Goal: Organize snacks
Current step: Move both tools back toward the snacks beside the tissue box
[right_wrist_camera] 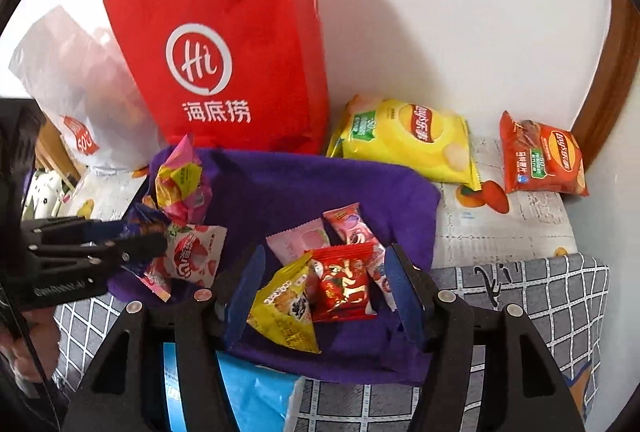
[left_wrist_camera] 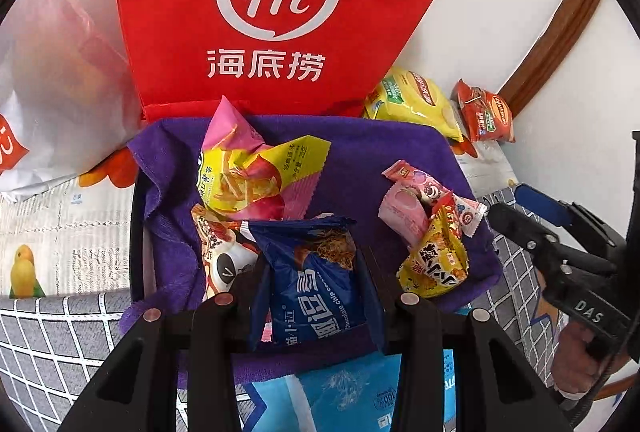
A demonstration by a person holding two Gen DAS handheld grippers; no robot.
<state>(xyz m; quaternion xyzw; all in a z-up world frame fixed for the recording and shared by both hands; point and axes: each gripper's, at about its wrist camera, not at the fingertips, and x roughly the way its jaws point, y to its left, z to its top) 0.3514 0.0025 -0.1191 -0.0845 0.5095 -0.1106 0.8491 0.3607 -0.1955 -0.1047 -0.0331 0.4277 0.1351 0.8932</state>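
Left wrist view: the left gripper is clamped on a glossy dark blue chocolate-chip cookie packet, its crinkled foil pinched between both pads above the near edge of the purple plush cloth. On that cloth, behind the packet, lies a crumpled yellow and pink crisp-stick bag; left of the packet a white and red snack pouch shows partly. Toward the cloth's right side sit small pink sweet wrappers and a yellow mini snack packet. A tall red paper bag with a white "Hi" logo stands behind the cloth.

Right wrist view: the right gripper has its blue pads apart, pressing on nothing, with a yellow mini packet and a red foil mini packet lying between them on the cloth. Beyond the cloth's far right corner lie a yellow crisps bag and an orange-red crisps bag.
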